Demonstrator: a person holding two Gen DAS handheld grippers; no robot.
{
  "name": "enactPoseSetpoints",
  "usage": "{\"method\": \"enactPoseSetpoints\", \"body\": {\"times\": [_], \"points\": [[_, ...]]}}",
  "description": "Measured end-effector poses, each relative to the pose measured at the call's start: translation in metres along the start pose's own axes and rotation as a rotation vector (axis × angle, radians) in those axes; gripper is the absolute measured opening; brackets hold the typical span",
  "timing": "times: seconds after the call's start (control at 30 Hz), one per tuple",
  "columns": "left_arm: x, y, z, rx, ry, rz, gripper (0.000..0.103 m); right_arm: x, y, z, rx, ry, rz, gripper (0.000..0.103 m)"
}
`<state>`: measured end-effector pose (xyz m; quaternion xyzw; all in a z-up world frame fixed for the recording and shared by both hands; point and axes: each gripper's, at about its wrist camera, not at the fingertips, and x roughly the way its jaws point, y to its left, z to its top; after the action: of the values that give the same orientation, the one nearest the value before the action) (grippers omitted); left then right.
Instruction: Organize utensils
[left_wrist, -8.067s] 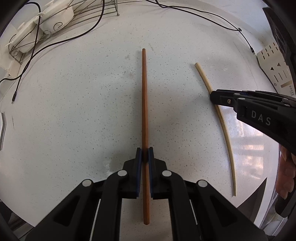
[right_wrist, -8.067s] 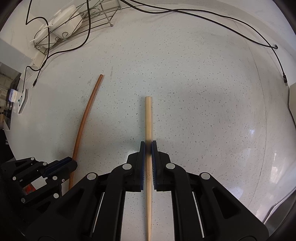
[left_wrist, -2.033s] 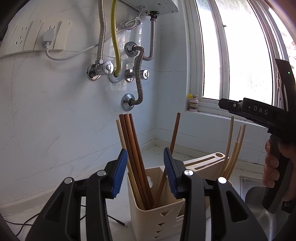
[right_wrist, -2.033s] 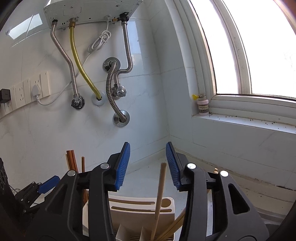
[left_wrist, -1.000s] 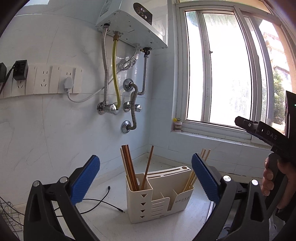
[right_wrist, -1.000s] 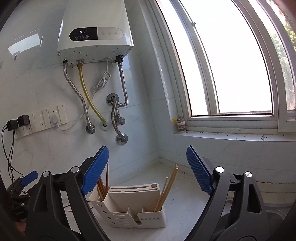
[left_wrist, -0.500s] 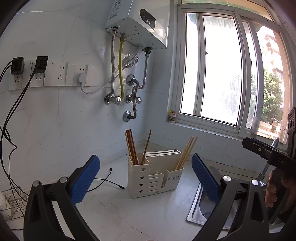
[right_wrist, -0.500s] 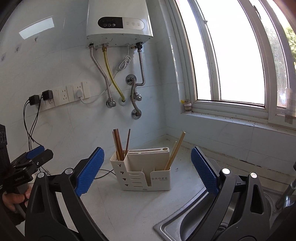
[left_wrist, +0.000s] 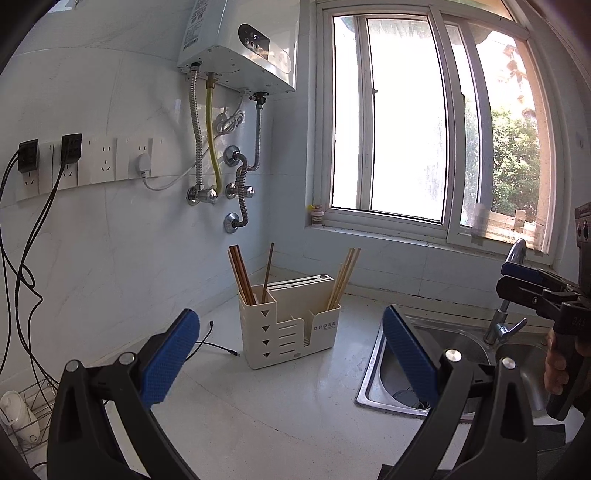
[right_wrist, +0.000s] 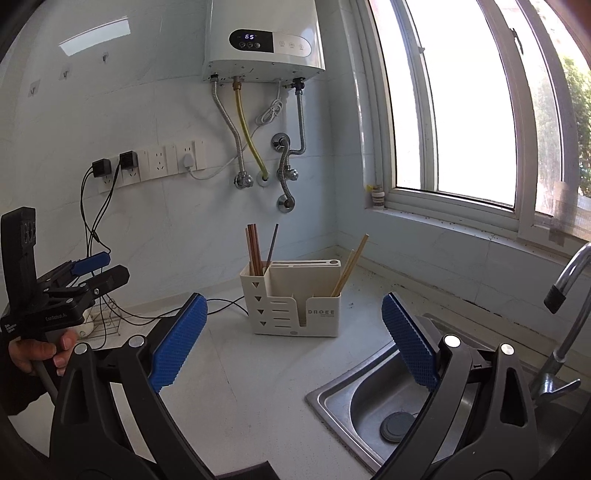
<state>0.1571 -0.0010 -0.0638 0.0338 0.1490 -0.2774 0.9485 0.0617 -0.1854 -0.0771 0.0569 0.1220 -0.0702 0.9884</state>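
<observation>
Kitchen corner, white tiled wall and a window, with a pale speckled counter (right_wrist: 236, 387) running into it. On that counter, close to the corner, stands a cream utensil holder (right_wrist: 295, 306) – the task's sorting place. Its left compartment holds the brown chopsticks (right_wrist: 254, 247), about four with one leaning apart from the rest. Its right compartment holds the pale chopsticks (right_wrist: 351, 264), about three, slanting out to the right. Keeping each colour in its own slot looks like the point of the arrangement, and from this the sorting seems done or nearly so.

Both tools sit well back from the holder. The right tool (right_wrist: 291, 339) has its blue pads spread wide with nothing between them, having just finished opening. The left tool (left_wrist: 291, 350) is spread equally wide, also empty – neither touches a utensil. One steel sink (right_wrist: 369, 402) lies to the right, one water heater (right_wrist: 264, 37) hangs above.
</observation>
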Motion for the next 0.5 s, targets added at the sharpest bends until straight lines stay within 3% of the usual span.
{"method": "enactPoseSetpoints", "body": {"times": [0.17,0.5], "points": [[-0.014,-0.019,0.011,0.039,-0.024,0.03,0.098,-0.007,-0.009,0.006,0.019,0.012,0.057,0.092],[-0.026,-0.042,0.011,0.019,0.057,0.056,0.098,-0.009,-0.027,0.012,0.017,0.027,0.103,0.094]]}}
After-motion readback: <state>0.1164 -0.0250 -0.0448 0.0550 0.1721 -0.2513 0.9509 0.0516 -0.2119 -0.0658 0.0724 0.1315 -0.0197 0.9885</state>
